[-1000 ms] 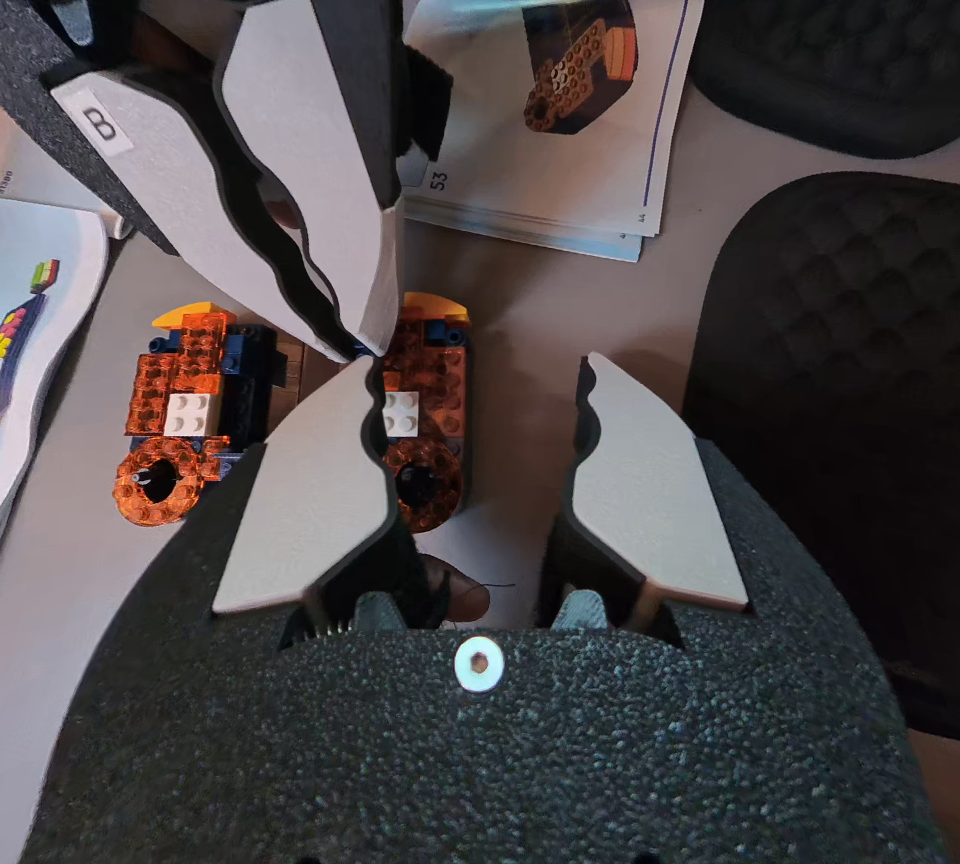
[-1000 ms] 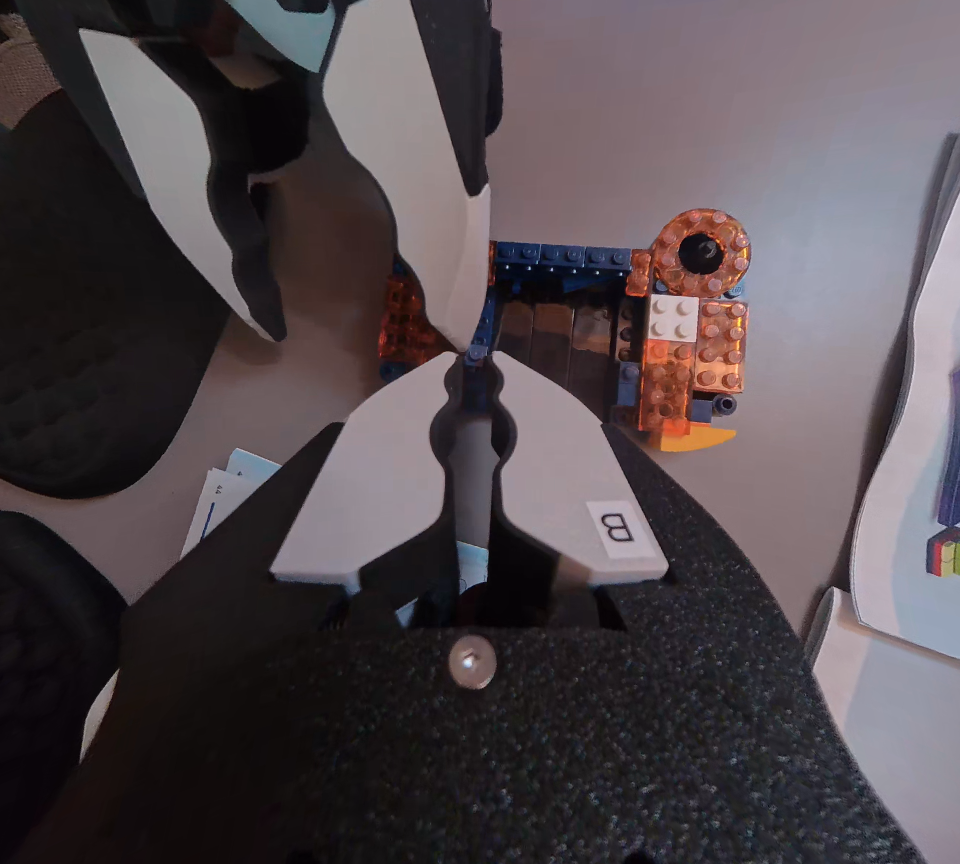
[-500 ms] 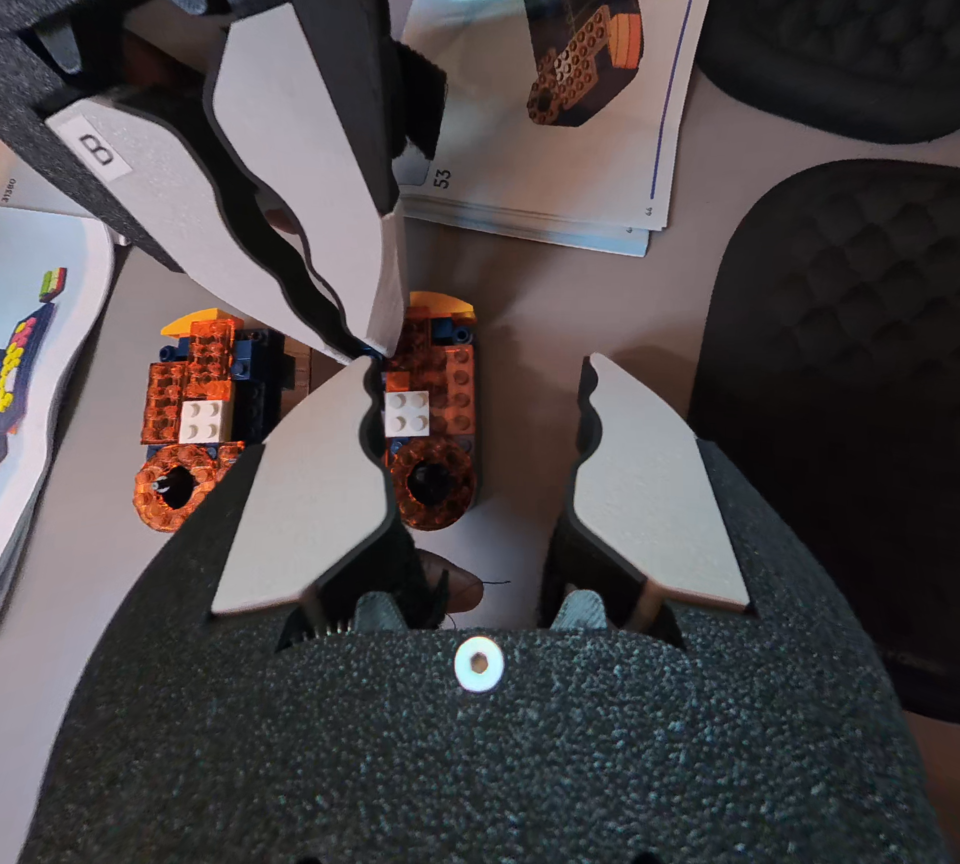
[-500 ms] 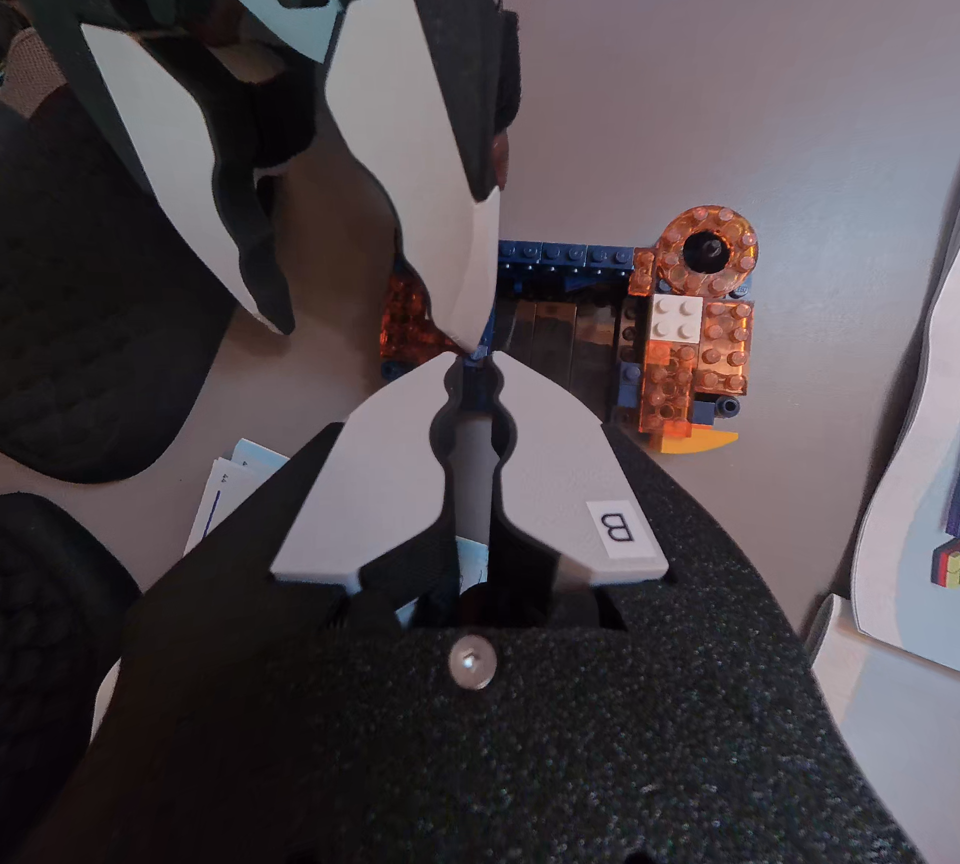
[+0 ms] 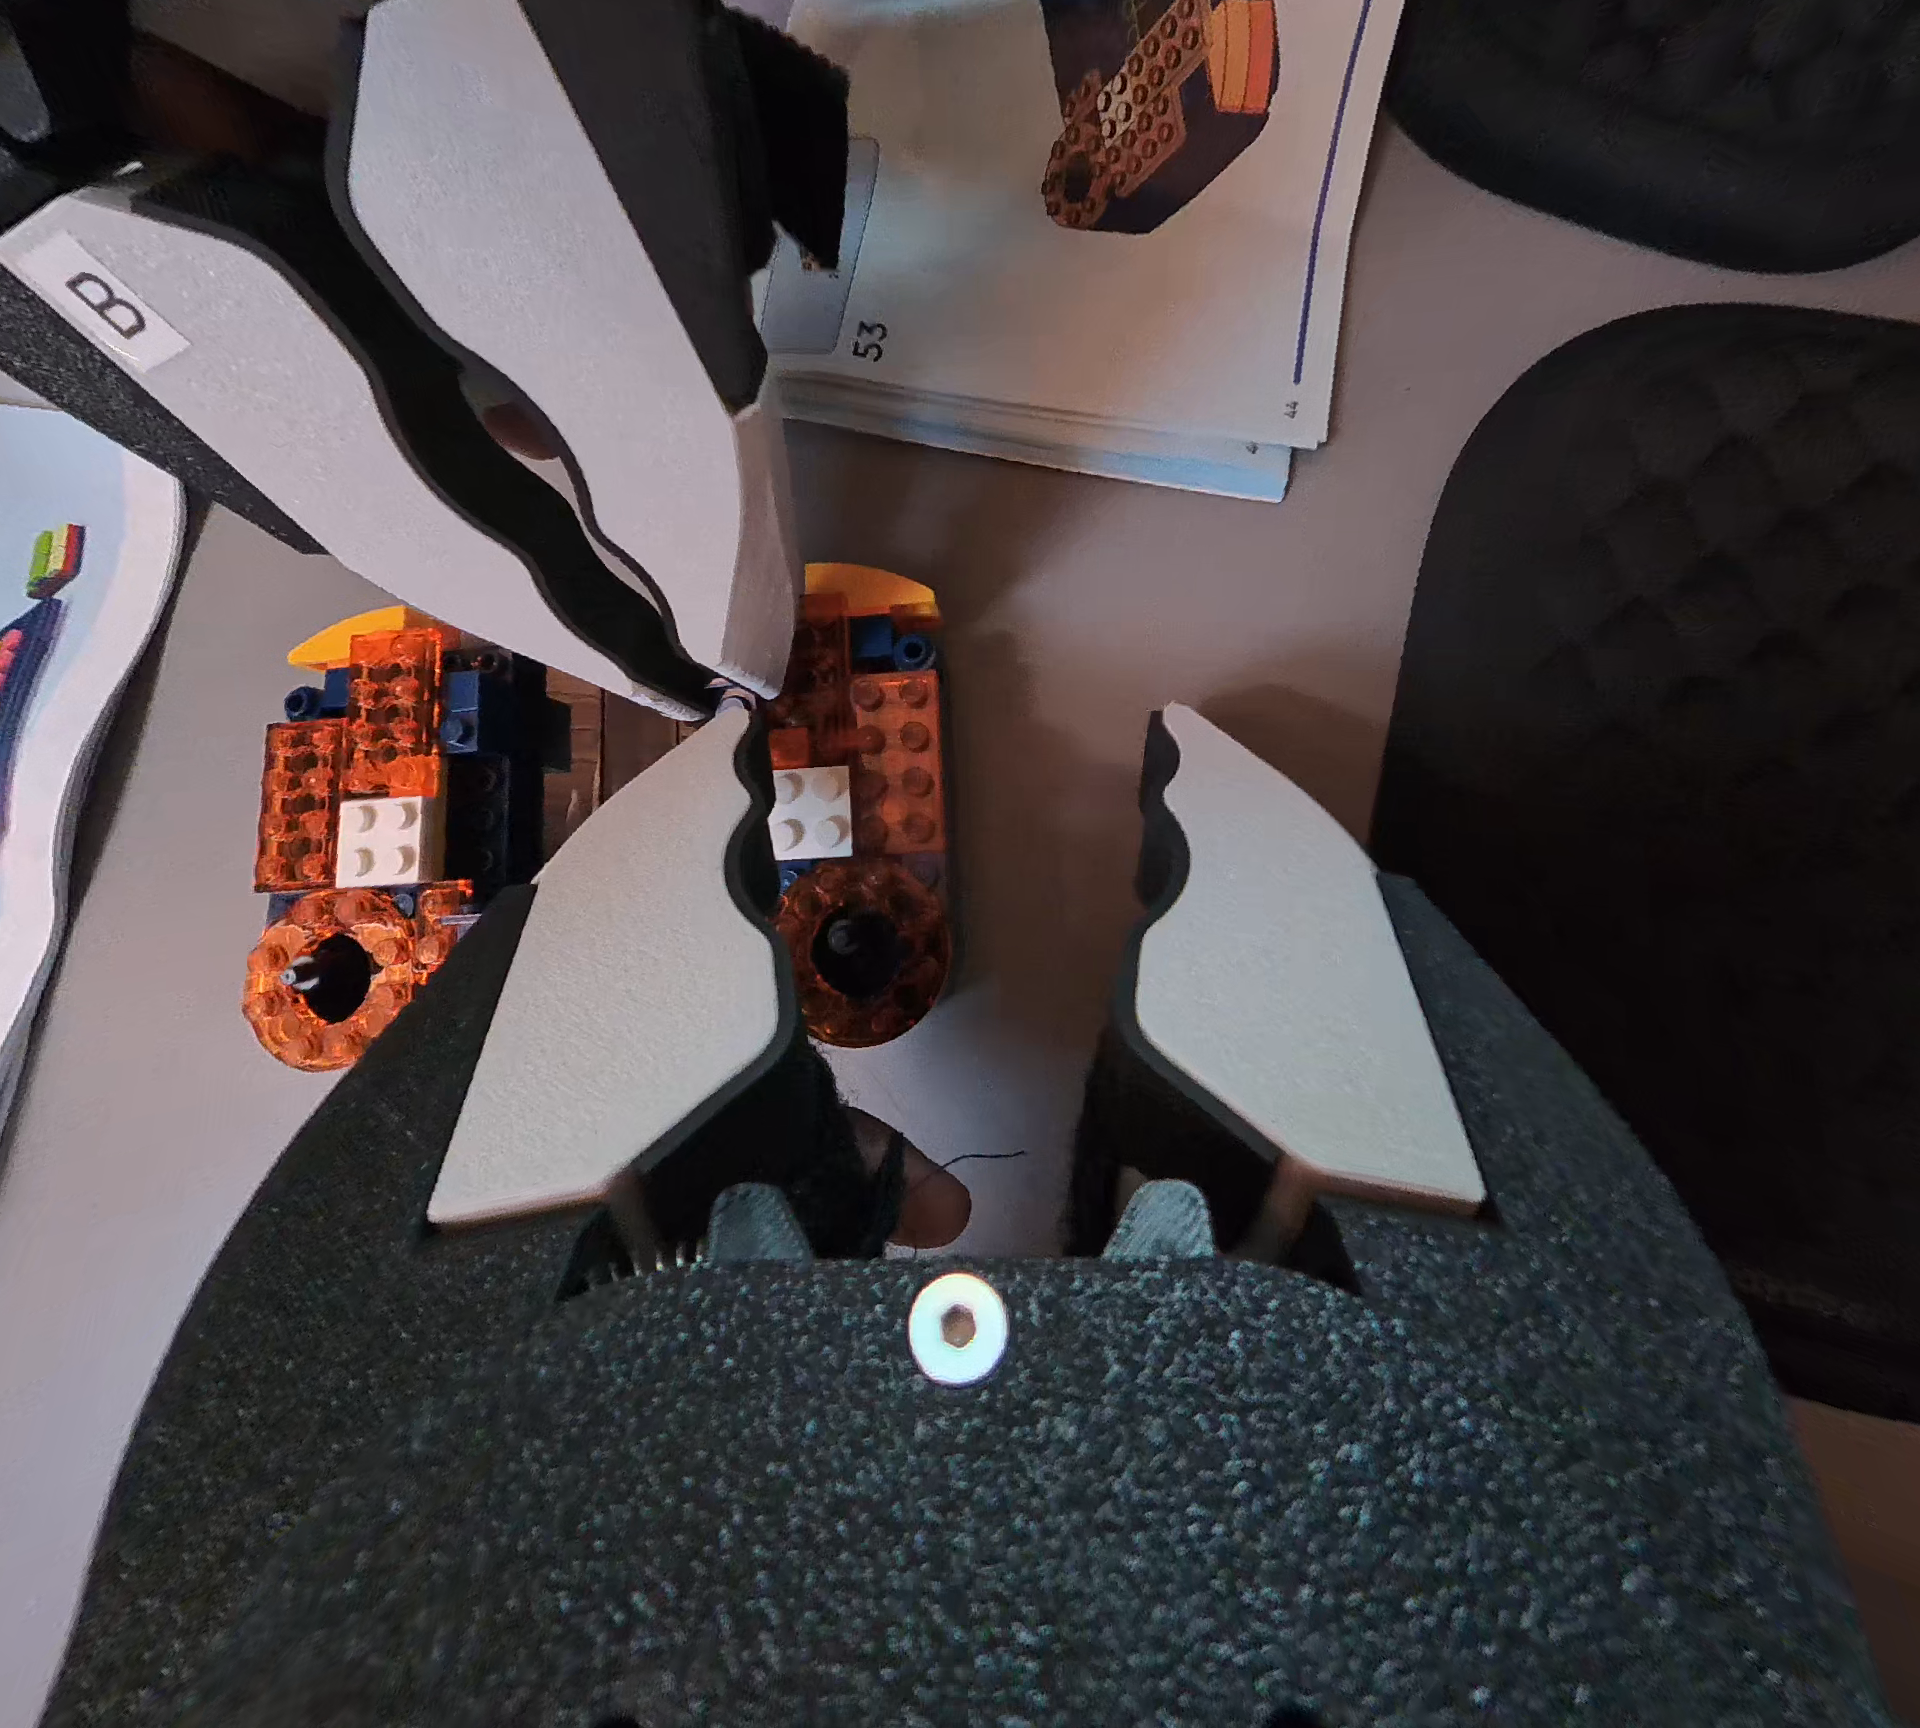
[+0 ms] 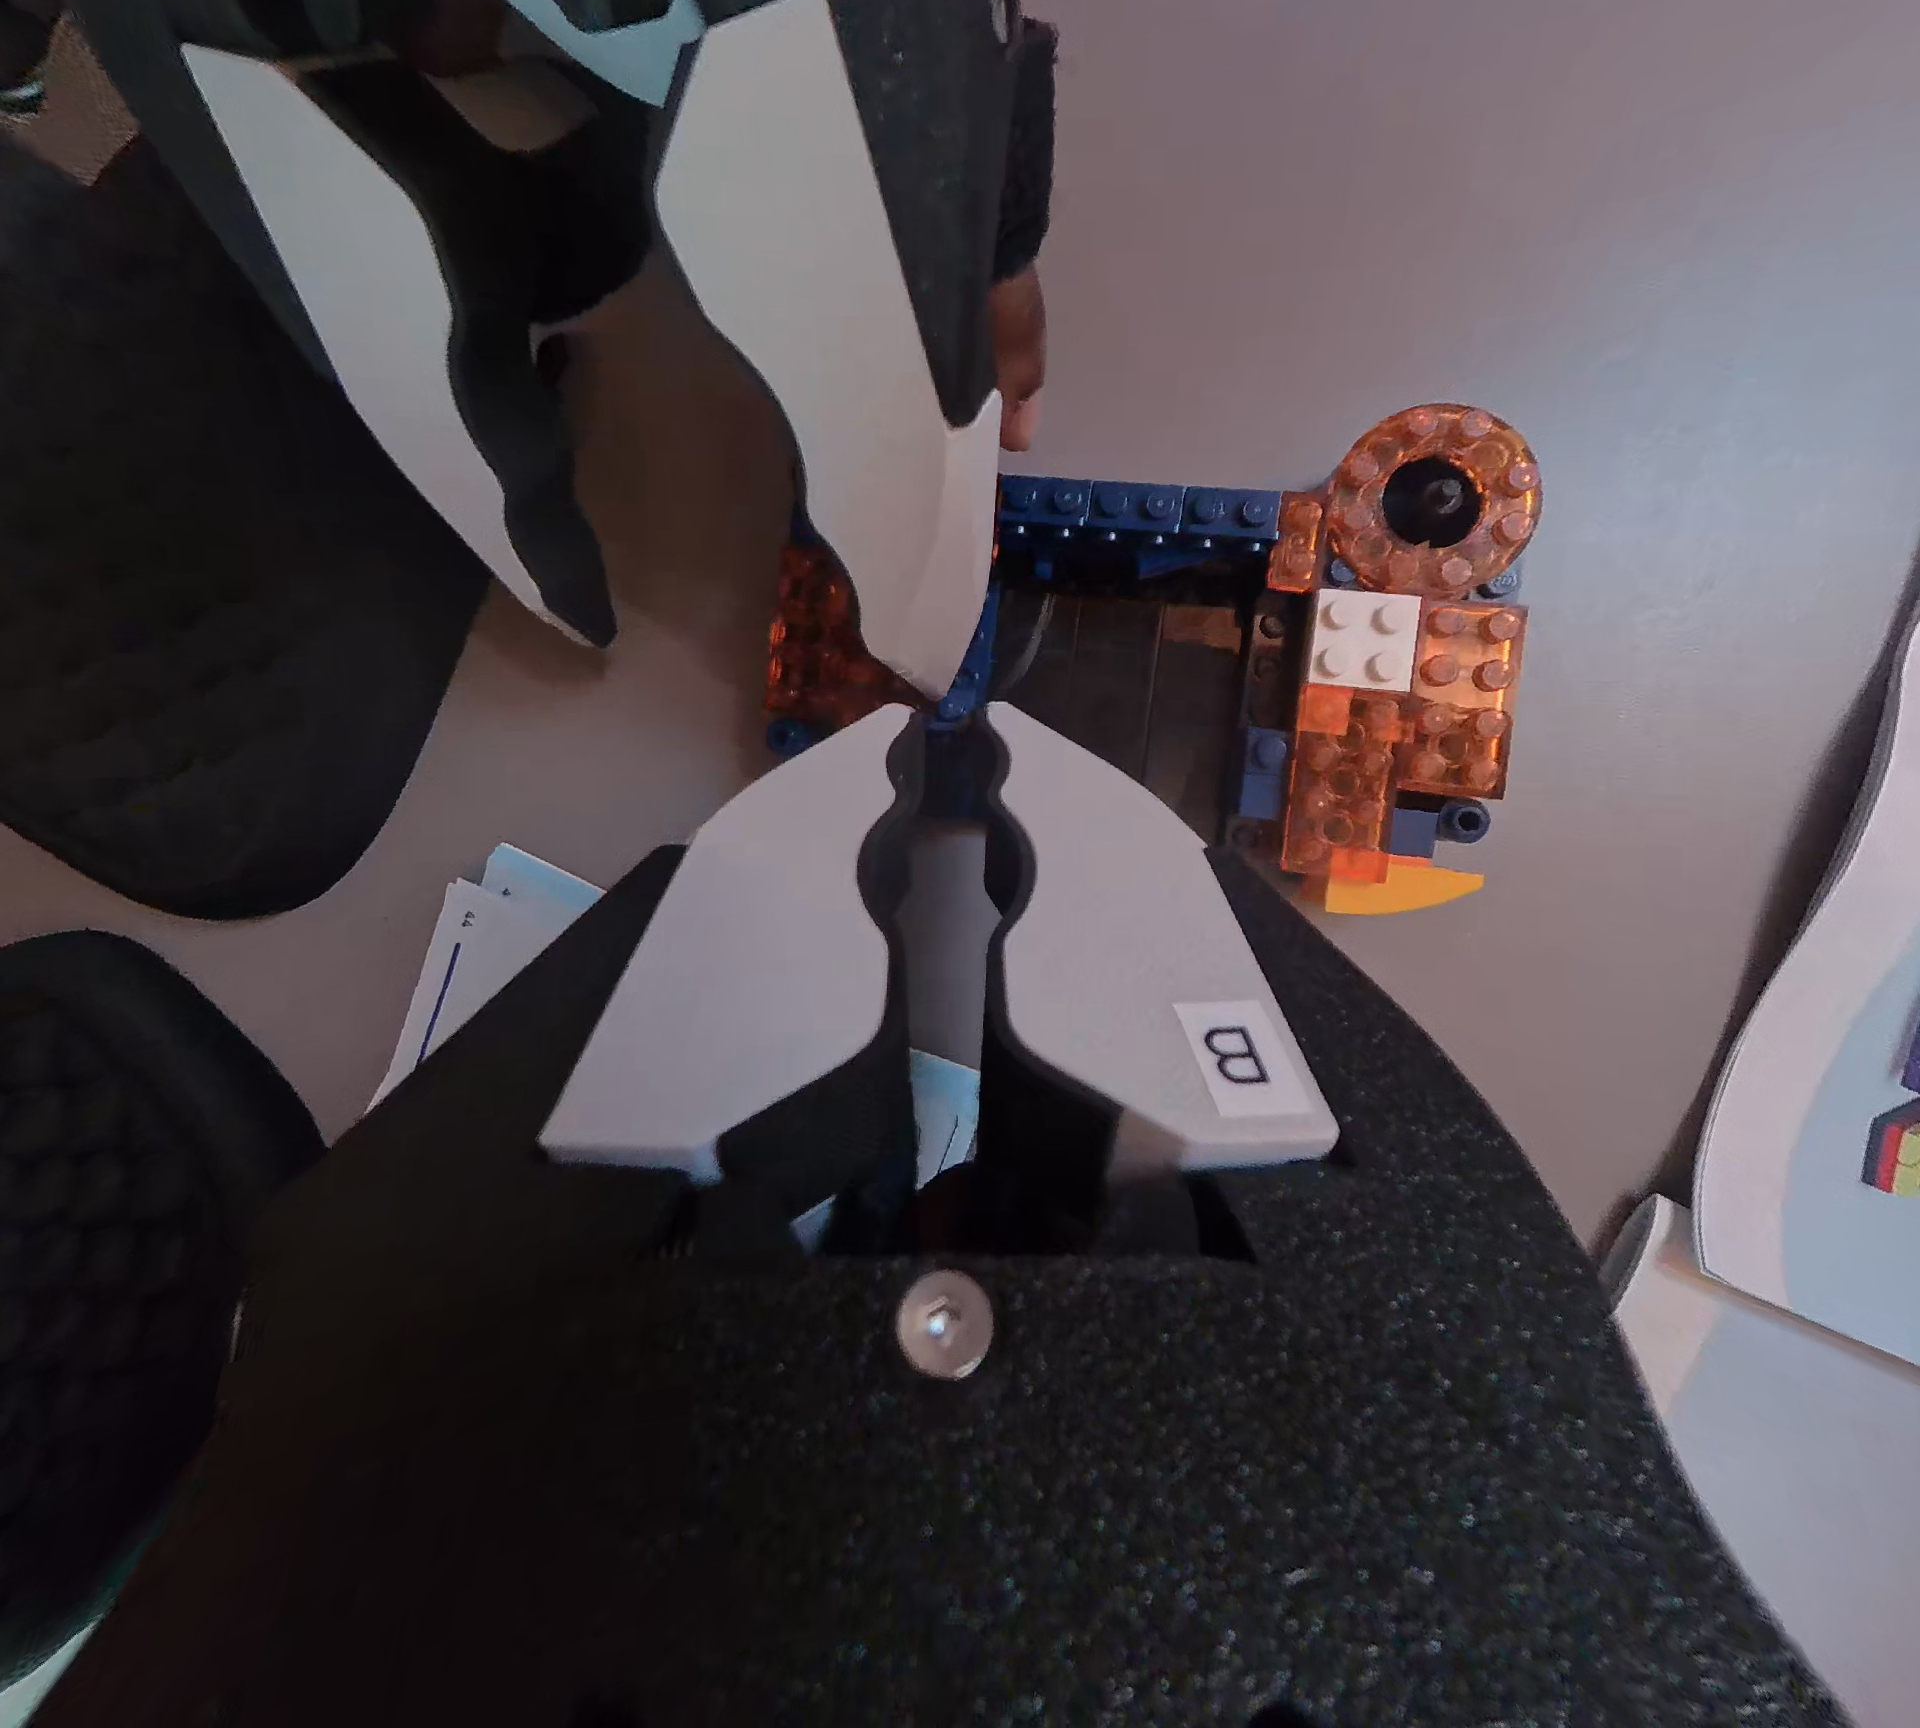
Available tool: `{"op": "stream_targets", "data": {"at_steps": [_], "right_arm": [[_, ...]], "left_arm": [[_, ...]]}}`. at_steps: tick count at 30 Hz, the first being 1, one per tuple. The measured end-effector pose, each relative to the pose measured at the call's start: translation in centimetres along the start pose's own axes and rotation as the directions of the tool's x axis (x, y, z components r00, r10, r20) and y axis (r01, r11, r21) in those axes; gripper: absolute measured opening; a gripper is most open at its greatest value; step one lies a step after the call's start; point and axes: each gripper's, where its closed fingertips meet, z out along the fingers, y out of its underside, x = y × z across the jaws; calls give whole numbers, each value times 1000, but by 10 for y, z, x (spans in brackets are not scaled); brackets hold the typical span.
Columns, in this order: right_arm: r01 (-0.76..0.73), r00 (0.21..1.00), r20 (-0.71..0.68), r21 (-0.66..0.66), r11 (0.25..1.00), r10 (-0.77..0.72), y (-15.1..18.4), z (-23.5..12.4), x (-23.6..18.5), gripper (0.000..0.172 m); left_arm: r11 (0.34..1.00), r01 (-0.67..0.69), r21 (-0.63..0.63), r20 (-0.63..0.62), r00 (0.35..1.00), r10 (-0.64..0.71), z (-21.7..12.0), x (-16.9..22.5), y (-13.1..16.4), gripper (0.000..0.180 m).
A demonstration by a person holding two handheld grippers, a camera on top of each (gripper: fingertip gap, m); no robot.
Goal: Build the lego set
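A brick model lies on the grey table: two orange translucent side sections with white bricks [image 5: 353, 805] [image 5: 873, 795], joined by a dark middle with blue plates [image 6: 1132, 504]. My right gripper [image 6: 956, 722] is shut on a thin blue plate [image 6: 971, 670] at the model's edge. It also shows in the left wrist view [image 5: 717, 691], coming in from the upper left. My left gripper [image 5: 954, 722] is open around the right-hand orange section. Its left fingertip [image 5: 727, 743] is next to the white brick, and its right finger stands well clear. In the right wrist view the left gripper [image 6: 748, 639] reaches in from the top.
An open instruction booklet [image 5: 1091, 172] lies beyond the model. Another printed booklet [image 5: 62, 691] is at the left edge. Two black padded cushions [image 5: 1683, 16] [image 5: 1683, 795] are at the right. In the right wrist view the cushions [image 6: 208, 587] are at the left.
Both grippers have stayed nearly still. The left jaws have narrowed a little around the orange section. The right gripper has kept its hold on the blue plate.
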Motion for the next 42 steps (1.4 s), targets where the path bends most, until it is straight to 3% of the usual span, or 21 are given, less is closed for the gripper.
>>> {"op": "stream_targets", "data": {"at_steps": [6, 22, 33, 40, 42], "right_arm": [[-112, 994, 16, 140, 984, 110, -5, -16, 6, 3], [-170, 985, 65, 202, 965, 160, 0, -5, -1, 7], [-410, 900, 206, 96, 907, 385, 3, -2, -1, 7], [-425, 886, 219, 40, 904, 408, 3, -2, -2, 8], [-353, 921, 193, 43, 935, 339, 3, -3, -1, 8]], "left_arm": [[1000, 7, -1, 3, 1000, -7, 2, 0, -2, 68], [999, 6, -52, -18, 1000, -6, 1, -2, -1, 64], [999, 19, -47, -18, 1000, -20, 1, -5, 0, 62], [999, 13, -51, -6, 1000, -13, 1, -6, 0, 61], [999, 1, -35, -16, 1000, -1, 2, -4, -1, 65]]}}
